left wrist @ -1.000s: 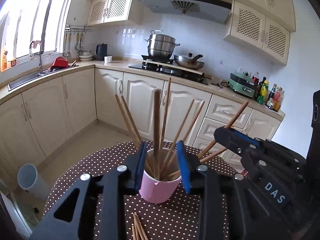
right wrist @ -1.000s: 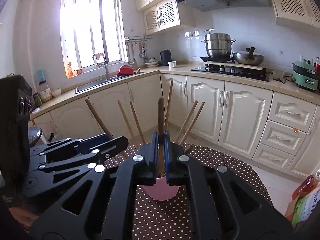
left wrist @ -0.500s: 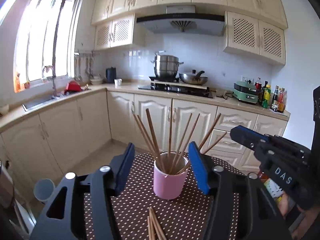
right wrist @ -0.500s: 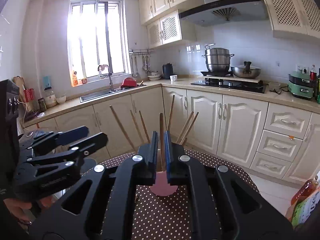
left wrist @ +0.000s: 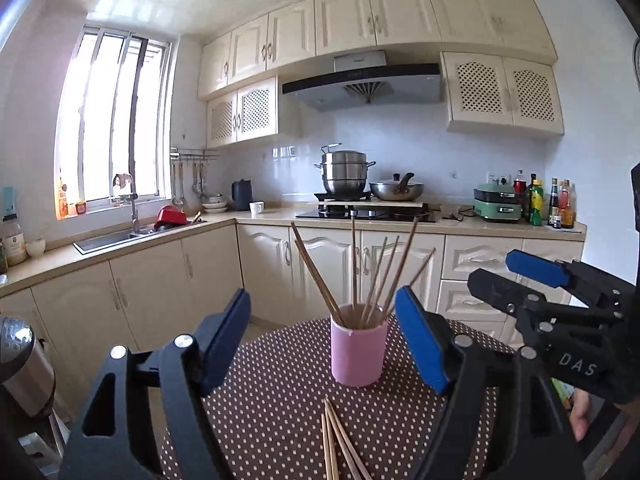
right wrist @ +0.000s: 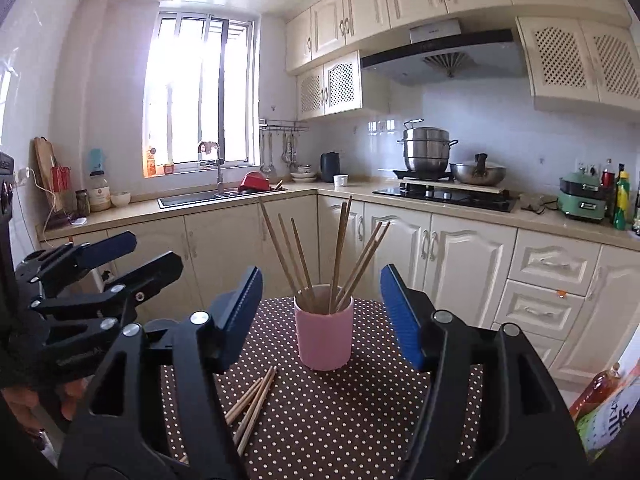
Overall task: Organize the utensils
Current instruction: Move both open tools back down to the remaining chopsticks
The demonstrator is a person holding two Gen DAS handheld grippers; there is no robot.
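Gaping empty, both just spread: left gripper (left wrist: pixel 324 344), right gripper (right wrist: pixel 322 316); pink cup (left wrist: pixel 358 350) holds chopsticks (left wrist: pixel 360 272)

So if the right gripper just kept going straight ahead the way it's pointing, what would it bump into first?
Most likely the pink cup holding chopsticks: it stands centred ahead of the right gripper, whose open jaws might pass either side of it first.
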